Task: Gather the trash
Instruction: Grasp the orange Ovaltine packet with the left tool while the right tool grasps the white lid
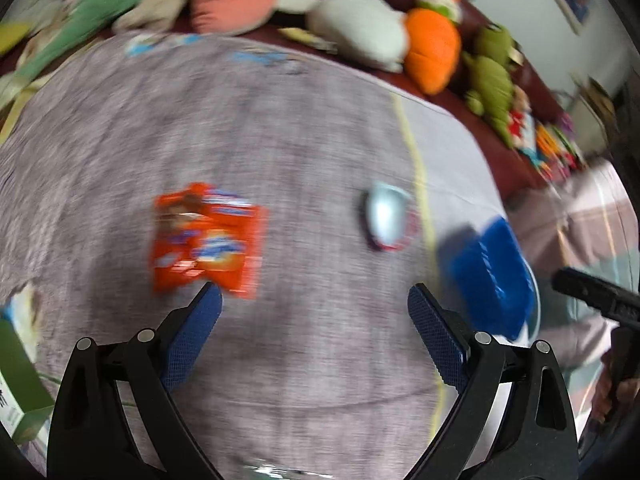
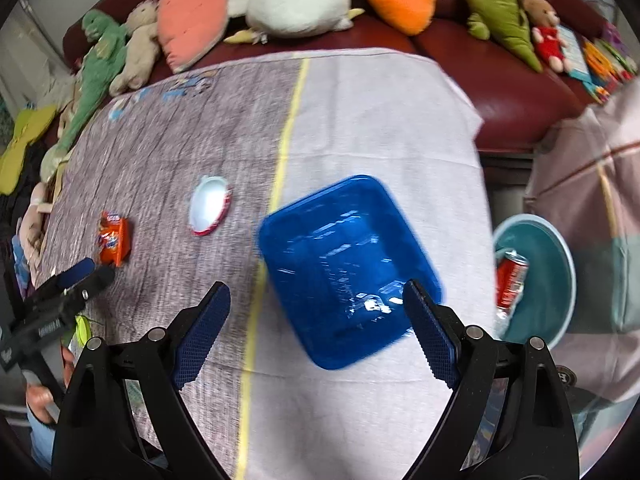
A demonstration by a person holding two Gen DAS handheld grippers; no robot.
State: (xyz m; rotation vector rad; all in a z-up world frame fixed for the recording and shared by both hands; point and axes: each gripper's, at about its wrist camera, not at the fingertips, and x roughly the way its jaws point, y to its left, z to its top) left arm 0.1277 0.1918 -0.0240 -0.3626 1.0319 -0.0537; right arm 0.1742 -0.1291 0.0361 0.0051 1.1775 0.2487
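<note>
An orange snack wrapper (image 1: pixel 206 236) lies on the cloth-covered table, just ahead of my left gripper (image 1: pixel 314 300), which is open and empty. It also shows in the right wrist view (image 2: pixel 114 238). A white foil lid with a red rim (image 1: pixel 386 216) lies to the wrapper's right; the right wrist view shows it too (image 2: pixel 210 205). My right gripper (image 2: pixel 316 300) is open and empty above the near edge of a blue plastic bin (image 2: pixel 344 264). The left gripper (image 2: pixel 86 274) appears at the left of the right wrist view, near the wrapper.
A teal basin (image 2: pixel 548 276) beside the table's right edge holds a red can (image 2: pixel 510 280). Stuffed toys (image 2: pixel 296 2) line a dark red sofa (image 2: pixel 500 92) behind the table. A green box (image 1: pixel 18 376) sits at the left edge of the left wrist view.
</note>
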